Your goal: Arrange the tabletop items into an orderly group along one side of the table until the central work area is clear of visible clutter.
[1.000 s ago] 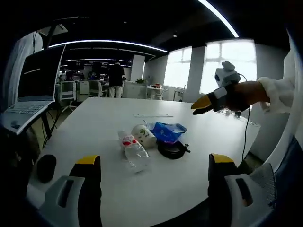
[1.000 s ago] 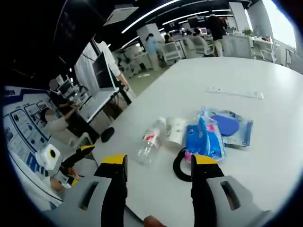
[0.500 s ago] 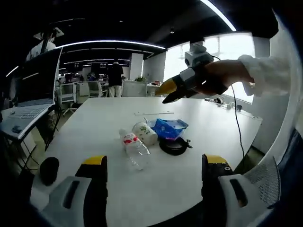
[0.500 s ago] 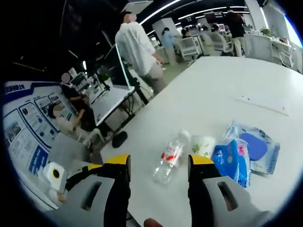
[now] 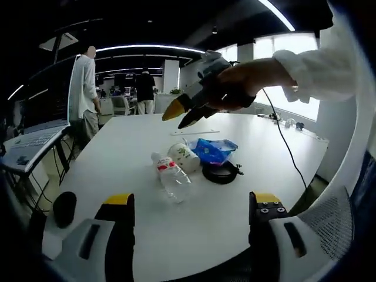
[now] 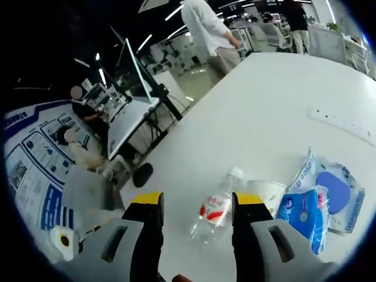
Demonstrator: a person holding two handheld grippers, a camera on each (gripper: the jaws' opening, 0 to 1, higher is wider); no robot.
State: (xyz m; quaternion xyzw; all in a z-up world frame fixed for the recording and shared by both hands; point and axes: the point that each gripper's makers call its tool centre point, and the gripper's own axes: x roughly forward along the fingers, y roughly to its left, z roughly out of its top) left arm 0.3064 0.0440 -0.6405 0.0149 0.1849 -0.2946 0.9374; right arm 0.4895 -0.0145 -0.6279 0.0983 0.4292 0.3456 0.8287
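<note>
On the white table (image 5: 117,170) lie a bottle (image 5: 170,179), a paper cup (image 5: 183,157) and a blue packet (image 5: 212,150), beside a black ring (image 5: 220,173). Right gripper (image 6: 194,205) has jaws apart over the bottle (image 6: 214,208); left gripper (image 5: 191,205) also stands with jaws apart.

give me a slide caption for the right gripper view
Open right gripper above a clear plastic bottle lying beside a paper cup.

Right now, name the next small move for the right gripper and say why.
Probably lower the right gripper, jaws open, onto the clear plastic bottle. The bottle lies on its side on the white table, framed between the jaws and nearest of the cluster, beside the paper cup and blue packets.
</note>
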